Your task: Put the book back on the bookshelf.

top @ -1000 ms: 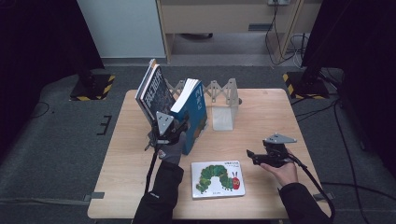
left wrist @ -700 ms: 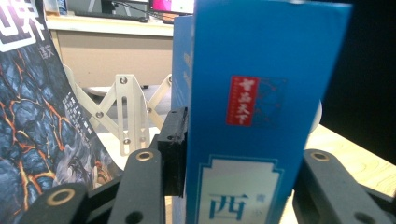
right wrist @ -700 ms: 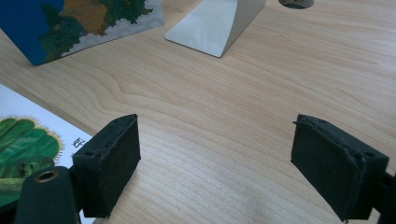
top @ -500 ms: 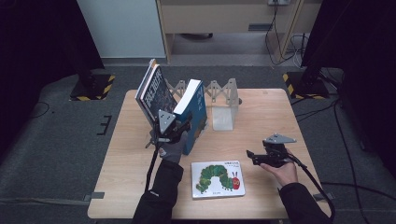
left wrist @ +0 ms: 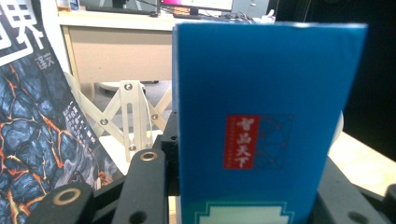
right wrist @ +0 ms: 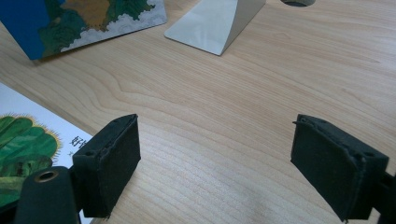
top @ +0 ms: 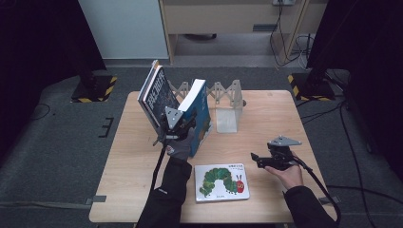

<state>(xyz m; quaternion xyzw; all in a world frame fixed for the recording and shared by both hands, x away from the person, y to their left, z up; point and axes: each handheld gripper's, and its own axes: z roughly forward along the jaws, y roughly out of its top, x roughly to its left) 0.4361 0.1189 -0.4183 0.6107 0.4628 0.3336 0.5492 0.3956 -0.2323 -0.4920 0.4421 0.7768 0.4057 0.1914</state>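
The blue book (top: 199, 116) is held upright on the table (top: 266, 118) by the left hand-held gripper (top: 175, 124), whose jaws have just been closing and are seen clamped on its spine in the left gripper view. To that gripper's left a dark-covered book (top: 156, 97) is leaned in the wooden folding rack (top: 219, 90), and a white bookend (top: 227, 118) is stood to its right. The step is judged to be the setting of the blue book into the rack beside the dark one. It is best done with the grip kept firm, the lower edge slid along the table, and the book tipped until it is rested flat against its neighbour before it is let go; otherwise it may be toppled. The right hand-held gripper (top: 259, 160) is kept low over bare table with its jaws wide apart and nothing between them, the caterpillar picture book (top: 221, 181) lying flat to its left.
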